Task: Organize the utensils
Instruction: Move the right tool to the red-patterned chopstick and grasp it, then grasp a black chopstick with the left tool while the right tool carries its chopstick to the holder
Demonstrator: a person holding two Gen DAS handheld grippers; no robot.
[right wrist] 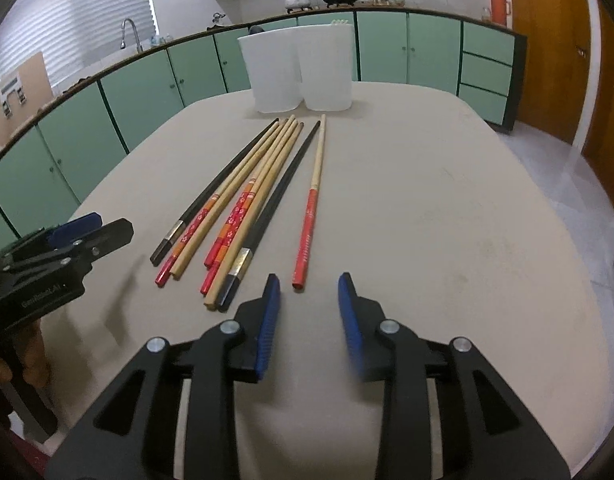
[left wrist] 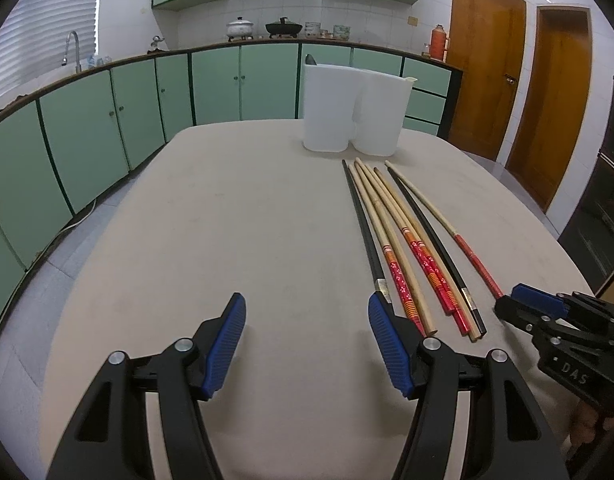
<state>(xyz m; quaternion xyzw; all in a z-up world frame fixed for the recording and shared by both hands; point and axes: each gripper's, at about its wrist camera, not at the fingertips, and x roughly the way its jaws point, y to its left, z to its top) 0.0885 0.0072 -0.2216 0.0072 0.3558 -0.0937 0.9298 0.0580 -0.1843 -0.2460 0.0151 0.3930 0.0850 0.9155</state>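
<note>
1. The left claw [left wrist: 307, 316], black with blue ribbed pads, is released; its jaws stand wide apart in the lower middle of the left wrist view, and nothing is between them.
2. The right claw [right wrist: 309, 280] is also released, with a narrower gap, in the lower middle of the right wrist view. Its right pad is a little blurred.
3. A group of long chopsticks [left wrist: 403, 236] lies on the beige worktop [left wrist: 227, 220], in the right half of the left wrist view and the left centre of the right wrist view. Some are black with metal bands, some are plain bamboo, and some have red patterned ends.
4. One bamboo chopstick with a red end [right wrist: 311, 208] lies a little apart from the group. Its red end is just in front of the gap of the right claw, not touching the pads.
5. The right pad of the left claw is just beside the thick end of the outer black chopstick [left wrist: 365, 232].
6. Two white translucent plastic containers [left wrist: 355, 110] stand upright, side by side and touching, beyond the thin ends of the chopsticks, in the upper centre of both views.
7. Green cabinets [left wrist: 107, 128] run behind the worktop.
</note>
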